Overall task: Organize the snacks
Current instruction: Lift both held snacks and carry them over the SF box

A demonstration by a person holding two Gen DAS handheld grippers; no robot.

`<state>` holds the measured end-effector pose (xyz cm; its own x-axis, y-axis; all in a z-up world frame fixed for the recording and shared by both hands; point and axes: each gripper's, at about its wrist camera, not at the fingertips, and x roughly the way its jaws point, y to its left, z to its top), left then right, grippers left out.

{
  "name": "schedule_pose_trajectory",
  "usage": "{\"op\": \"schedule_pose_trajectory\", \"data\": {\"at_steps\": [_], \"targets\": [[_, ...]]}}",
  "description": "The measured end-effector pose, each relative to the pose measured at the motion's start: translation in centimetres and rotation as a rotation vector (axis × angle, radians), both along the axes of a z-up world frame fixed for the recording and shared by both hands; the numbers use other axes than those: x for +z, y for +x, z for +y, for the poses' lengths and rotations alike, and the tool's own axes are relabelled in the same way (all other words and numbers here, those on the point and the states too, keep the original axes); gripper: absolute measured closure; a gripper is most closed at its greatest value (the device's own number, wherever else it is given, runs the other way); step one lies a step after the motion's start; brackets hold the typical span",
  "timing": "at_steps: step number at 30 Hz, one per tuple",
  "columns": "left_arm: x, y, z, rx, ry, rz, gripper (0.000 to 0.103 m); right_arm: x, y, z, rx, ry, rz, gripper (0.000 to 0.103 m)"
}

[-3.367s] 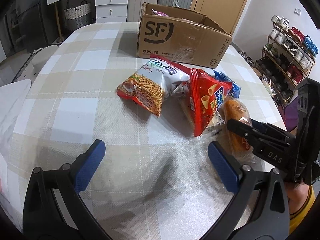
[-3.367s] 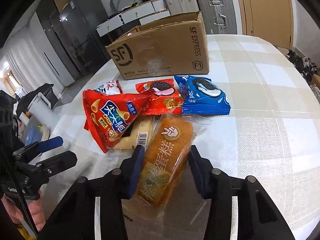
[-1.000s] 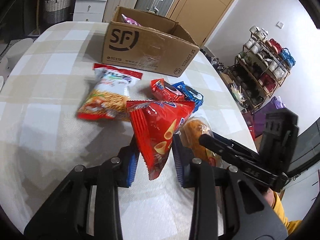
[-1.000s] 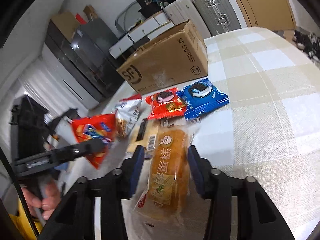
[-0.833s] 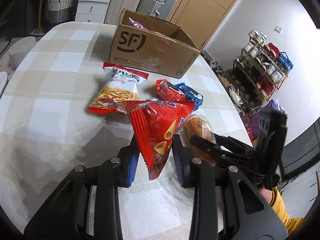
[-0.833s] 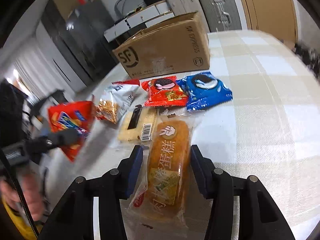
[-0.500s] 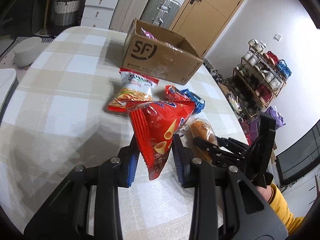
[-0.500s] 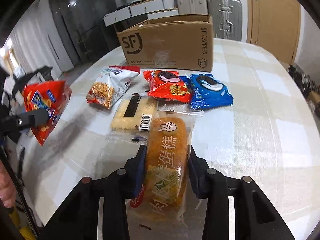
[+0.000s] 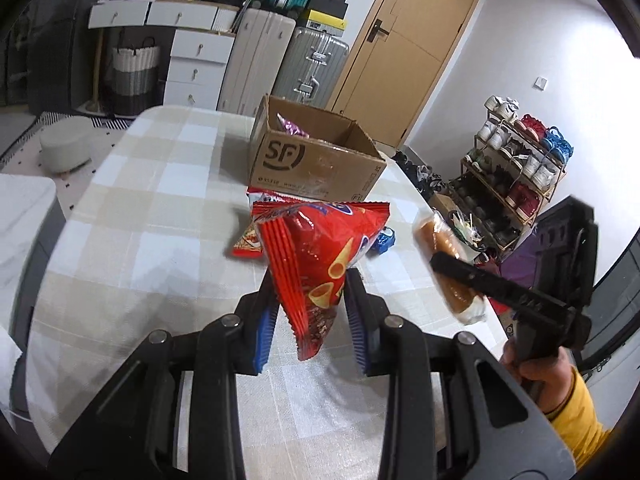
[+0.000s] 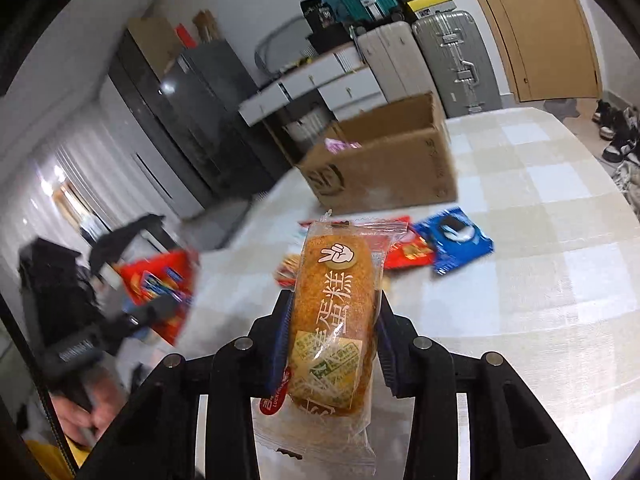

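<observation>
Aloft: red chip bag point(image 9: 320, 256) (clamped), cake point(image 10: 334, 316)

Red chip bag point(image 9: 320, 248), orange cake packet point(image 10: 332, 312), brown box point(image 9: 316, 164), beige-and-white checked tablecloth point(image 9: 152, 208).
</observation>
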<state>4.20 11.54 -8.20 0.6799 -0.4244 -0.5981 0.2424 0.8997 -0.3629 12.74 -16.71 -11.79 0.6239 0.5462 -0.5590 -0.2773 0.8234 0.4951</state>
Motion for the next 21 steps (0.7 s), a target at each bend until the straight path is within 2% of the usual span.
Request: {"op": "schedule_pose_trajectory", "data": {"at_steps": [4, 12, 21], "targets": [[1.3, -1.6, 0.1, 0.003, 0.008, -0.020, 0.074, 1.9, -0.5, 0.2, 0.026, 0.074, -0.016, 0.065], [2.8, -3.0, 0.1, 0.015, 0.015, -0.029, 0.074, 5.2, -2.6, 0.6, 0.055, 0.117, -0.067, 0.065], [4.6, -2.9, -0.2, 0.024, 0.042, -0.028, 0.074, 6.9, -3.2, -1.0, 0.053, 0.204, -0.080, 0.065]]}}
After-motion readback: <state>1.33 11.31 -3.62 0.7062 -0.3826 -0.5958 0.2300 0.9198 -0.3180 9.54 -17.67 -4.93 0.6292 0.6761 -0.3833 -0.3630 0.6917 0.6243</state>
